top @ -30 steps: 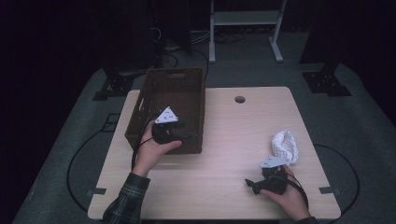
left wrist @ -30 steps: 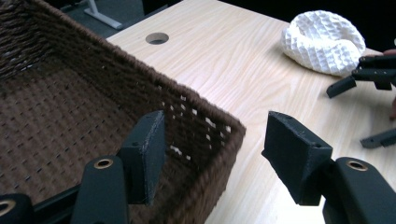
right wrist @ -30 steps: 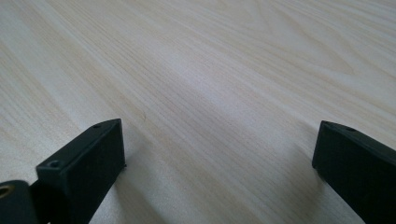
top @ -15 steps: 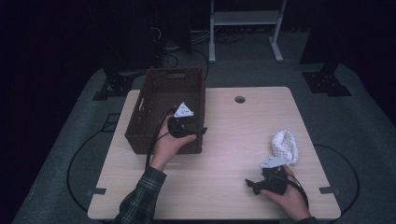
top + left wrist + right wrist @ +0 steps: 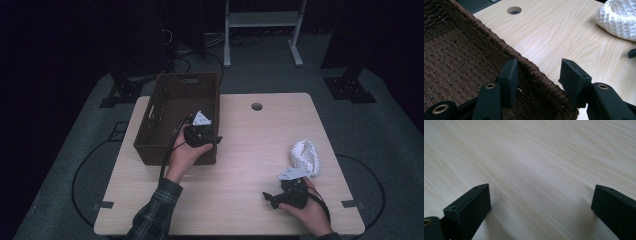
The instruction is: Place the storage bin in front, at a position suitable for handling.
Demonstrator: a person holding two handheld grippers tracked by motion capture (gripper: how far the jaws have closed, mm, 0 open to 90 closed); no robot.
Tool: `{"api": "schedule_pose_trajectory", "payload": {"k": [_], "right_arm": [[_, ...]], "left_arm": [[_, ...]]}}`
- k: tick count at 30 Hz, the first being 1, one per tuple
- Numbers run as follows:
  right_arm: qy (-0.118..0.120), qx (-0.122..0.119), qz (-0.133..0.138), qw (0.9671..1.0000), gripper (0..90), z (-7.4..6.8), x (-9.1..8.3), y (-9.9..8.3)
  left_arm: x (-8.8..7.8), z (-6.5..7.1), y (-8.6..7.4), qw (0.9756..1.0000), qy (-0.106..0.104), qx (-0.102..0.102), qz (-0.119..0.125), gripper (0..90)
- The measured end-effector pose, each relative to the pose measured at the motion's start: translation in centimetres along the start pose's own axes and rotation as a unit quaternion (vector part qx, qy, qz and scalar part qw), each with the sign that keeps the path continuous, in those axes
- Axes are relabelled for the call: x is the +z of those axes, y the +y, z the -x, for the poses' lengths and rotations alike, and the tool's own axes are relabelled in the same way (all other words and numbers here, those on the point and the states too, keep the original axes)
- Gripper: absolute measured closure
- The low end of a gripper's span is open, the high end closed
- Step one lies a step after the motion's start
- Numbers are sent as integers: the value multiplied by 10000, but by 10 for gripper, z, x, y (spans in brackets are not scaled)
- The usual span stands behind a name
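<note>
Nearest us, at five o'clock on the table [image 5: 240, 200], our right gripper [image 5: 541, 207] rests with its jaws released and spread wide over bare wood. Just beyond it, at four o'clock, lies the white cloth [image 5: 306, 156]. Farther, at ten o'clock, our left gripper [image 5: 537, 75] straddles the near-right rim of the brown basket [image 5: 172, 107]; its jaws have just been closing, not yet clenched on the rim.

A pale wooden table [image 5: 240, 150] with a round cable hole [image 5: 257, 106] near its far edge carries a dark woven basket [image 5: 165, 107] at its left — and a white, knobbly cloth [image 5: 305, 156] bunched toward its right.
</note>
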State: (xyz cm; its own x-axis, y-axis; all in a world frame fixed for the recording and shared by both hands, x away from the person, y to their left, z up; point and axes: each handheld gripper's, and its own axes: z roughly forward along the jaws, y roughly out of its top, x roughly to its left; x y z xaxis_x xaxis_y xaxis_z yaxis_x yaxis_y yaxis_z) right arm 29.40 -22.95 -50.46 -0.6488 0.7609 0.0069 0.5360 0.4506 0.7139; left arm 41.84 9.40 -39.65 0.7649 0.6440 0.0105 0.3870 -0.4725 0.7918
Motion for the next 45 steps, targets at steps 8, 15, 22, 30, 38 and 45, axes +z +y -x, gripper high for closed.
{"api": "schedule_pose_trajectory", "payload": {"k": [8, 15, 22, 30, 38, 45], "right_arm": [[2, -2, -4, 10000, 17, 0, 0, 0], [0, -4, -1, 10000, 17, 0, 0, 0], [-2, -10, 3, 10000, 17, 0, 0, 0], [1, 0, 0, 10000, 17, 0, 0, 0], [-6, -19, 9, 10000, 17, 0, 0, 0], [-6, -19, 9, 10000, 17, 0, 0, 0]], "left_arm": [[-5, -2, -1, 9999, -60, 18, -109, 505], [-17, -7, -7, 9996, -142, 6, -248, 527], [-31, -14, -17, 9993, -188, -27, -310, 565], [-43, -19, -26, 9992, -204, -135, -326, 596], [-58, -26, -35, 9988, -168, -215, -396, 624], [-61, -27, -32, 9988, -38, -251, -416, 600]]}}
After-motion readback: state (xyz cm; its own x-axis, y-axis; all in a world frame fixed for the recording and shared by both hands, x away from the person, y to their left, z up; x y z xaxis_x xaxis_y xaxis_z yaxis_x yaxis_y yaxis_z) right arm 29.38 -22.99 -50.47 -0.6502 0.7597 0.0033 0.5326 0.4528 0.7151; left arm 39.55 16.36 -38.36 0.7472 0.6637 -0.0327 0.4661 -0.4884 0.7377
